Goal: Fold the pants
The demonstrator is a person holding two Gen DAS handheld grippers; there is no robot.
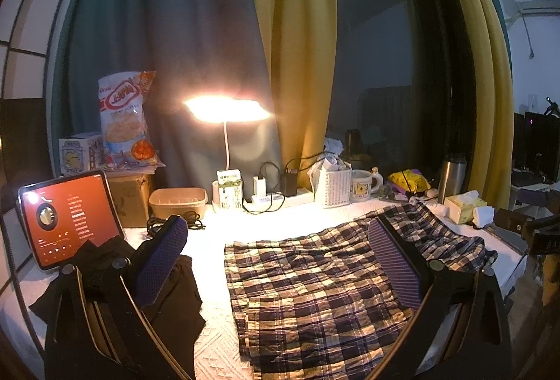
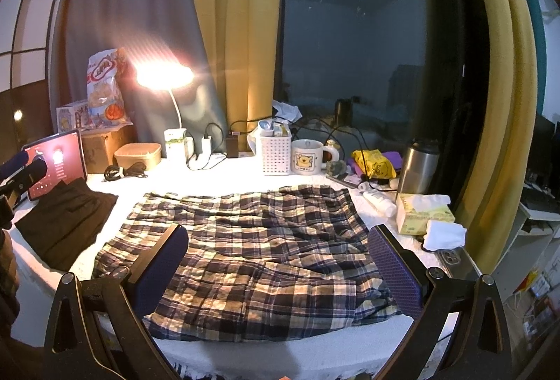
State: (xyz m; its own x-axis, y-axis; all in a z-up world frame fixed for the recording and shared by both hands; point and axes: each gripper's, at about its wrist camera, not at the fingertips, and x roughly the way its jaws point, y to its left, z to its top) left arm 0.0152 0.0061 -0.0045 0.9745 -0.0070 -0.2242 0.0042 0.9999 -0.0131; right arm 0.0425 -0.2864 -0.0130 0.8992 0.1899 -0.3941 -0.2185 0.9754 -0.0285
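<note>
Plaid pants [image 2: 252, 240] lie spread and rumpled across the white table cover [image 2: 224, 177]. They look doubled over, with the hems toward the left in the left wrist view [image 1: 315, 292]. My right gripper [image 2: 278, 271] hovers open above their near edge, with nothing between its purple pads. My left gripper [image 1: 280, 261] is open too and empty. It hangs over the pants' left end, and its left finger is above a folded black garment [image 1: 175, 303]. That black garment [image 2: 66, 219] rests on the table to the left of the pants.
Along the back stand a lit desk lamp [image 2: 164, 75], a tablet [image 2: 56, 163], a snack bag [image 2: 105, 89], a white basket [image 2: 276, 152], a mug [image 2: 308, 157], a steel flask [image 2: 416, 166] and cables [image 2: 126, 170]. A tissue box [image 2: 423, 212] and a phone [image 2: 455, 261] sit right of the pants.
</note>
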